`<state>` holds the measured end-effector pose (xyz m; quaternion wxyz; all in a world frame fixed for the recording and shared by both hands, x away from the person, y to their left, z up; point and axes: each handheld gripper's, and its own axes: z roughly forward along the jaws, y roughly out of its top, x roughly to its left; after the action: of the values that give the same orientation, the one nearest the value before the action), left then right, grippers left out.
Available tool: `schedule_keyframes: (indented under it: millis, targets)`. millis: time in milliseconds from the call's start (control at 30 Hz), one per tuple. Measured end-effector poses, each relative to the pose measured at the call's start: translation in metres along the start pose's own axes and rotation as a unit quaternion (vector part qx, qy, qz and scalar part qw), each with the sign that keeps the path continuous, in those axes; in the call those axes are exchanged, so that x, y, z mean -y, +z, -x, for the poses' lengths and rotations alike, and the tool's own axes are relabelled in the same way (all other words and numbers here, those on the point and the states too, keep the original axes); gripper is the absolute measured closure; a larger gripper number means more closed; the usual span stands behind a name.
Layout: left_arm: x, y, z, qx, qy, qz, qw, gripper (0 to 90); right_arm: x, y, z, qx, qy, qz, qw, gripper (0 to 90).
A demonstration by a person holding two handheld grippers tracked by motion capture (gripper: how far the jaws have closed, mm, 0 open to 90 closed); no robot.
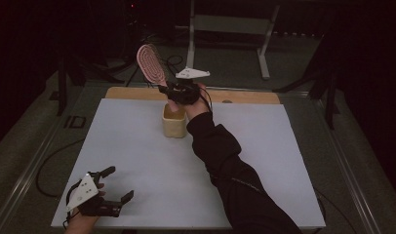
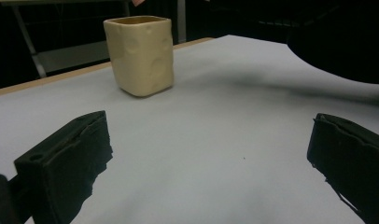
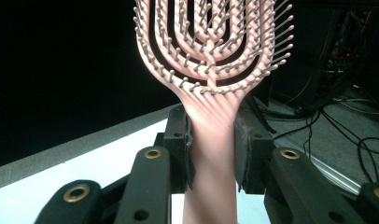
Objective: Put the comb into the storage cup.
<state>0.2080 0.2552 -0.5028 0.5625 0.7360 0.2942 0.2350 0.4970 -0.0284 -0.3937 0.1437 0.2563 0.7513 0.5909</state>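
Bench (image 1: 137, 161): white top with a wooden strip along the far edge, dark room around it.

Person's right sleeve (image 1: 235, 180): black, reaching from the bottom edge up across the bench towards the far middle.

Cup (image 1: 174, 123): cream-coloured, squarish with a dimpled wall, standing upright on the bench near the far edge; in the left gripper view it sits well beyond the jaws (image 2: 140, 55).

Hairbrush (image 1: 149, 63): pink, vented paddle type with ball-tipped bristles. Held in the air above the cup, head up and tilted to the left and away, handle pointing down towards the cup's mouth. Whether the handle end is inside the cup I cannot tell.

Right gripper (image 1: 172, 93): pinching the hairbrush handle just below the head; the right gripper view shows both pads pressed against the handle's sides (image 3: 211, 154).

Left gripper (image 1: 119, 183): at the near left corner of the bench, jaws spread wide, nothing between them, well apart from the cup.
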Motion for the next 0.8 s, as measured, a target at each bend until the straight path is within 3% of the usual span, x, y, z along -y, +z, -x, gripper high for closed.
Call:
schedule_keyframes:
  millis: [600, 800]
  targets:
    - [0.000, 0.000, 0.001, 0.001, 0.003, 0.001, 1.0000, 0.0, 0.023, -0.001, 0.014, -0.009, 0.006, 0.024, 0.9997, 70.1]
    - [0.000, 0.000, 0.001, 0.002, 0.003, 0.001, 1.0000, 0.0, 0.036, 0.002, 0.016, -0.018, 0.007, 0.016, 0.9997, 70.1]
